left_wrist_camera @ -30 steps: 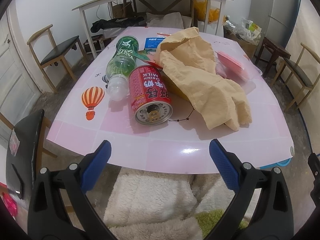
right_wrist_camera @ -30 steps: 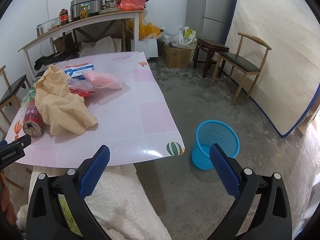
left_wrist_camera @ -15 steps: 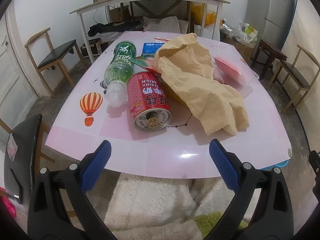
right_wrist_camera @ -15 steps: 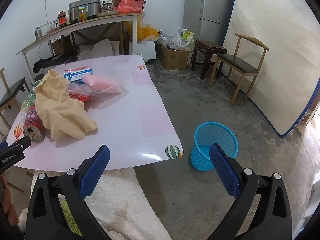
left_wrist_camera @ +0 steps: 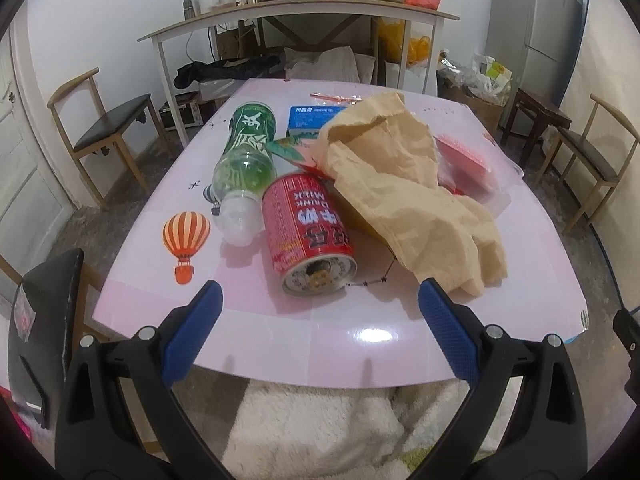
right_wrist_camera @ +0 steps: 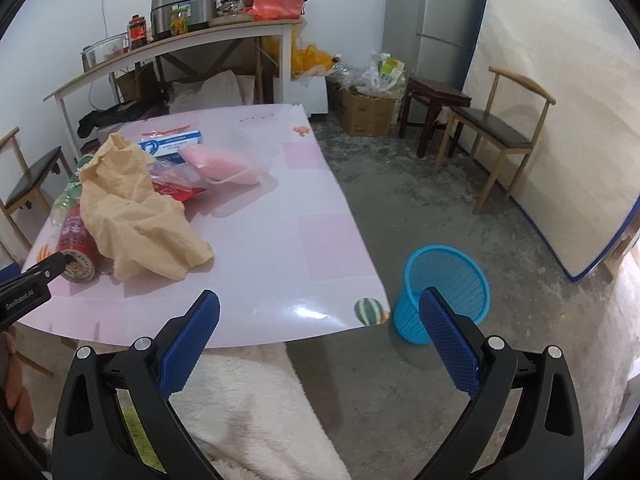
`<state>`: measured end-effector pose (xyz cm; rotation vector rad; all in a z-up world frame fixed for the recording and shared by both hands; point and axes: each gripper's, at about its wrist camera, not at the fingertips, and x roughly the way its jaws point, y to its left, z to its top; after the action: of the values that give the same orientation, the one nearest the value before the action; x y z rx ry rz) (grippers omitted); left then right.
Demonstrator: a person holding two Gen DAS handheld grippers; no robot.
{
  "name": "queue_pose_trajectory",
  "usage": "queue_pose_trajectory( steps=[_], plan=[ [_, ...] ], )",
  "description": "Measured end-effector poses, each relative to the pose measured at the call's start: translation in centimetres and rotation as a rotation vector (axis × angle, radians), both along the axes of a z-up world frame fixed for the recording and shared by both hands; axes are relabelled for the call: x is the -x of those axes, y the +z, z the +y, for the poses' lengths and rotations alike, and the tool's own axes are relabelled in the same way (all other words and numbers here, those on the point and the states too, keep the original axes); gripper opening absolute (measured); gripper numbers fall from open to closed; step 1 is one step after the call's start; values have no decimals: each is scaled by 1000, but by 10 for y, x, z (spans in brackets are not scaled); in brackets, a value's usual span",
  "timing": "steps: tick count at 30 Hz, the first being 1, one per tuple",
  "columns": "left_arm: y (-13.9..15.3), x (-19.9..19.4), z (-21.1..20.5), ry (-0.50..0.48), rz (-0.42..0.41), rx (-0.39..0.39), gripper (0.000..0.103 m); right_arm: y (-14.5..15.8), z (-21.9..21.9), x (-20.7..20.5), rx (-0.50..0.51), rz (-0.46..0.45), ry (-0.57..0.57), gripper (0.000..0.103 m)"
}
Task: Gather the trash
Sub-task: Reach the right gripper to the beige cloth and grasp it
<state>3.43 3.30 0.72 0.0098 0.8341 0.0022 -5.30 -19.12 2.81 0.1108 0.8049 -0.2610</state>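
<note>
Trash lies on the pink table: a red milk can on its side, a green plastic bottle, a crumpled brown paper bag, a blue-white box and a pink packet in clear wrap. My left gripper is open and empty, just before the table's near edge, in line with the can. My right gripper is open and empty over the table's near right corner. A blue mesh bin stands on the floor right of the table.
Wooden chairs stand at the left and right. A long shelf table with jars and a cooker runs along the back wall. A white fluffy cover lies below the grippers. A fridge and cardboard box are at the back right.
My left gripper has moved closer to the table edge, so the can and bag sit nearer. The right view has shifted slightly. Both grippers stay open.
</note>
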Motion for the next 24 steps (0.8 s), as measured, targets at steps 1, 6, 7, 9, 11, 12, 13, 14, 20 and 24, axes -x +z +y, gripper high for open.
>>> queue_pose_trajectory(
  steps=[1, 6, 7, 9, 11, 12, 13, 14, 20, 24],
  plan=[
    [0, -2, 1, 0, -1, -1, 95, 1, 0, 0, -7, -7, 4, 97],
    [3, -12, 11, -25, -6, -6, 95, 7, 9, -9, -14, -33, 67, 97],
    [4, -15, 13, -32, -3, -2, 95, 8, 12, -12, -13, -35, 75, 97],
    [8, -21, 19, -45, 2, 7, 95, 10, 17, -20, -11, -33, 89, 97],
    [13, -26, 24, -62, -6, 13, 95, 11, 23, -30, -25, -25, 111, 97],
    [16, -30, 28, -68, -21, 0, 95, 12, 26, -36, -41, -26, 124, 97],
    [19, -32, 30, -69, -31, -13, 95, 12, 28, -40, -55, -30, 138, 97],
    [21, -34, 32, -72, -42, -27, 95, 12, 30, -46, -70, -38, 156, 97],
    [26, -50, 59, -95, -31, 12, 95, 7, 56, -84, -188, -113, 287, 97],
    [28, -60, 70, -184, -58, 80, 95, -7, 69, -102, -247, -77, 312, 97]
  ],
)
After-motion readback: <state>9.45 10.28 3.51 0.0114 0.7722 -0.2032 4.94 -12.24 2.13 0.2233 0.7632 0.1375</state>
